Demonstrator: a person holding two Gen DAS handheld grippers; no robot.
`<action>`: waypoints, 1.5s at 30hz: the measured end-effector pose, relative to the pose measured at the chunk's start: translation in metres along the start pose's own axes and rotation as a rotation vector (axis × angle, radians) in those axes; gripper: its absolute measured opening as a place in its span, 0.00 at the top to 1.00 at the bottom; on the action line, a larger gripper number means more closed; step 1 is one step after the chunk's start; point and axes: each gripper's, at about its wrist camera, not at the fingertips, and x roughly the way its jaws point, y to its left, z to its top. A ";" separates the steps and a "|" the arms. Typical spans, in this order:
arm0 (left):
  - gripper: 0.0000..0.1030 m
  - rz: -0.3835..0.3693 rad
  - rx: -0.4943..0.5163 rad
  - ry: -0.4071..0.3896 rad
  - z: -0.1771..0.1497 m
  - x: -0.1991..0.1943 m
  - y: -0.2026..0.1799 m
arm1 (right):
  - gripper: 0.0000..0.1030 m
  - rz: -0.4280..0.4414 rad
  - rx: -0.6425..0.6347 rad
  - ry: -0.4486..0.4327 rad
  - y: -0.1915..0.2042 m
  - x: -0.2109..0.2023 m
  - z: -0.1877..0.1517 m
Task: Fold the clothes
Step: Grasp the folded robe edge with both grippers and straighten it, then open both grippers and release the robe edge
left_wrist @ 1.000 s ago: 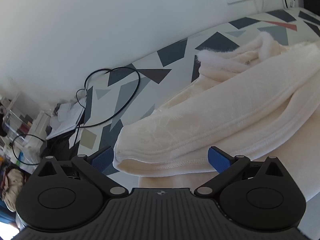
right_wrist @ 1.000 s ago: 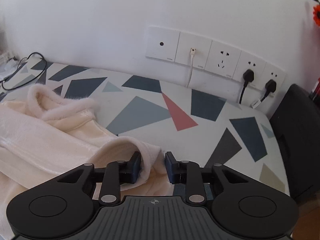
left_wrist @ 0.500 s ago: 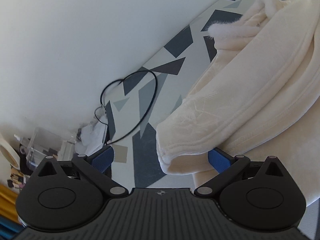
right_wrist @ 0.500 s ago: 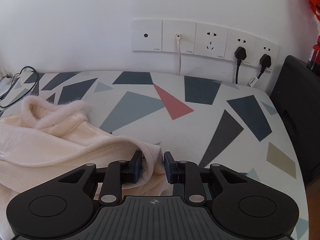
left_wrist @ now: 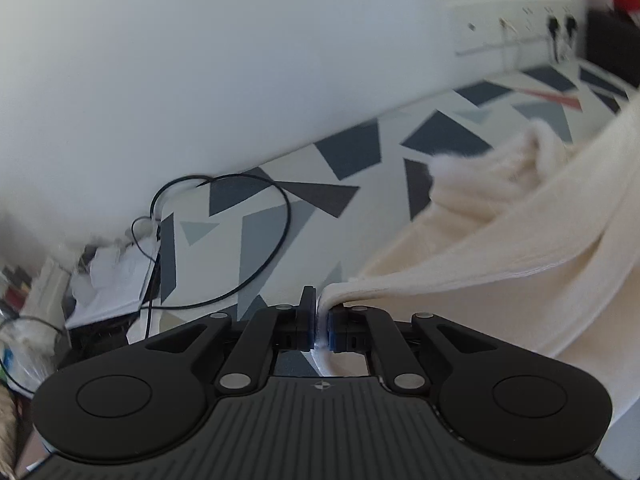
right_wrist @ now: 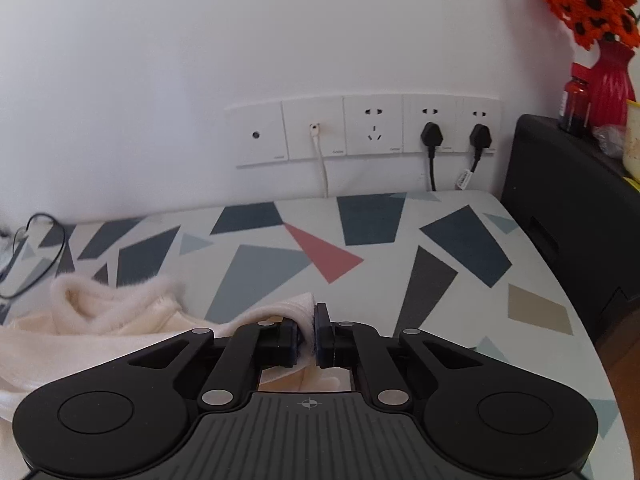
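Lying in a loose heap on the patterned counter point(right_wrist: 472, 240), the cream fleece garment point(left_wrist: 520, 240) is being pinched at two places along its edge. The left claw point(left_wrist: 319, 326) is closed tight on a thin fold of hem, with the fabric running off to the right in a taut band. The right claw point(right_wrist: 307, 334) is likewise closed on a bunched bit of edge, the rest of the garment trailing away to its left, its fluffy inside point(right_wrist: 116, 300) showing at the far side of the heap. By the look of it, the person is in the step of taking hold of two points before spreading or folding, so the task is at an early stage. The next move probably calls for both claws lifting and drawing apart together, keeping the edge straight. A black cable point(left_wrist: 240, 240) is looping on the counter to the far left, well apart from the cloth; wall sockets point(right_wrist: 364, 128) are sitting beyond.
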 end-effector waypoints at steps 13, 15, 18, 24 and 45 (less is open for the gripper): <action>0.37 -0.006 -0.350 0.323 0.034 0.129 0.056 | 0.72 -0.115 0.053 0.240 -0.009 0.098 0.013; 0.36 -0.047 -0.396 0.328 0.040 0.128 0.068 | 0.63 -0.089 0.118 0.248 -0.019 0.092 0.017; 0.26 -0.112 -0.433 0.266 0.047 0.111 0.087 | 0.47 -0.038 0.170 0.211 -0.030 0.073 0.024; 0.15 -0.046 -0.333 0.226 0.045 0.105 0.082 | 0.46 -0.066 -0.070 0.126 -0.010 0.046 0.023; 0.18 -0.193 -0.336 0.099 0.066 0.112 0.031 | 0.32 -0.042 -0.103 0.191 0.028 0.095 0.050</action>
